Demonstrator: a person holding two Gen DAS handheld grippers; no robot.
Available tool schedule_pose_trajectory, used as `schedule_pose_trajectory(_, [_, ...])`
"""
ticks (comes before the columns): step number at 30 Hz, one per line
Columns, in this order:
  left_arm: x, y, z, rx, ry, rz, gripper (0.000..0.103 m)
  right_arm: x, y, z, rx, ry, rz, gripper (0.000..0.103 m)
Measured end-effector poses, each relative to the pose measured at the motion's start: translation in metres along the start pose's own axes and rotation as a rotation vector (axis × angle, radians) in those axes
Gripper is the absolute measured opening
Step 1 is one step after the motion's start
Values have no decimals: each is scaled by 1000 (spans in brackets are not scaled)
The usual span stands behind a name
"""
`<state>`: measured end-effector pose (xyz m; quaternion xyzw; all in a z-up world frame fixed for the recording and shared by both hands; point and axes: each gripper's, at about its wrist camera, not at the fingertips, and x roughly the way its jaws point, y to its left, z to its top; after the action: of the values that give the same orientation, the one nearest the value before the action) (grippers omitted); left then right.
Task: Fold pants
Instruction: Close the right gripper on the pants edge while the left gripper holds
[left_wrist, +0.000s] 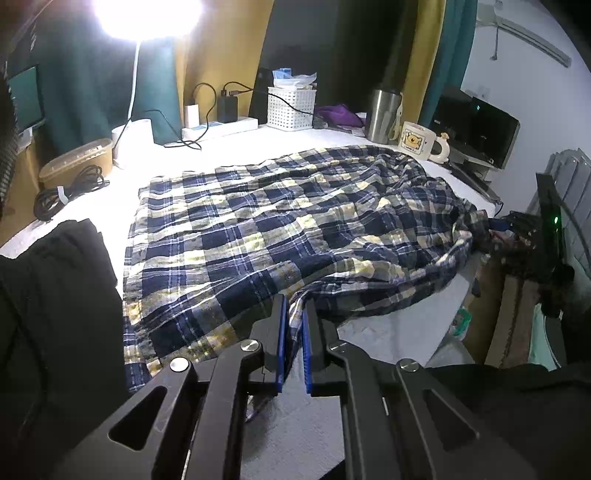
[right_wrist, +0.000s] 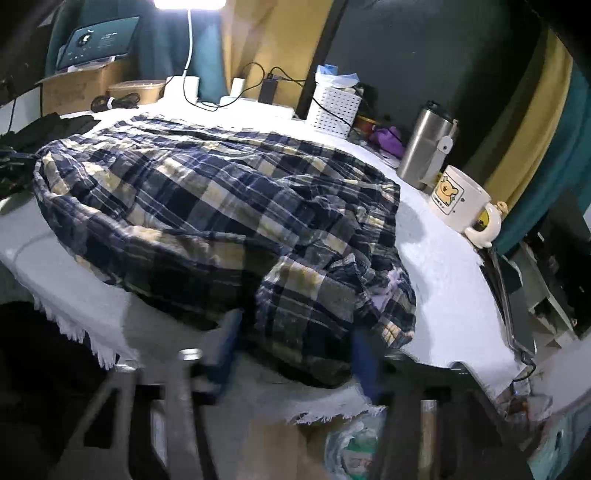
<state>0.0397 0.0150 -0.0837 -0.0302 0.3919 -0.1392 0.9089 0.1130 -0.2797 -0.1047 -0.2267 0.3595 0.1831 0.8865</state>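
Left hand-held gripper (left_wrist: 294, 321) pinches crinkled plaid pants (left_wrist: 280, 218).

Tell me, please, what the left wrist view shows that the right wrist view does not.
Only the left wrist view shows the left gripper shut on a fold of the plaid pants. Only the right wrist view shows the right gripper, blurred, its jaws apart around the bunched near end of the pants. Both show the pants, the mug, the steel tumbler and the white basket.
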Motion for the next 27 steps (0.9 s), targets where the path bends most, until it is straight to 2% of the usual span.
schedule_pose_trajectory(2, [4,1,-1,10,16,6,7,1,1,4,4,4,16,32])
schedule_pose_trajectory(4, [6,0,-2,17,24,9,7,1,1,7,8,4,20,18])
schedule_pose_trajectory(7, [5,-2,-6,34,37,8,11,-4,-6,14,52,-7,12,10])
schedule_pose_trajectory(8, [4,-3,-8,41,39,15,16,-7,-9,17,74,-15,12,9])
schedule_pose_trajectory(10, [2,-5,-12,50,34,16,50,-12,-16,23,110,-38,8,5])
schedule_pose_trajectory(12, [-1,-10,-18,67,23,0,59,-18,-23,31,144,-63,-6,4])
schedule_pose_trajectory(15, [1,-19,-23,110,33,2,63,-27,-35,42,191,-89,-22,4])
schedule_pose_trajectory(18, [4,-28,-26,146,42,5,71,-35,-45,52,225,-107,-29,4])
schedule_pose_trajectory(20, [5,-36,-29,185,35,15,72,-41,-49,59,234,-125,-39,4])
schedule_pose_trajectory(23, [9,-38,-29,213,35,95,72,-50,-52,67,224,-142,-54,4])
schedule_pose_trajectory(27, [9,-23,-28,183,21,179,71,-55,-53,66,225,-140,-64,4])
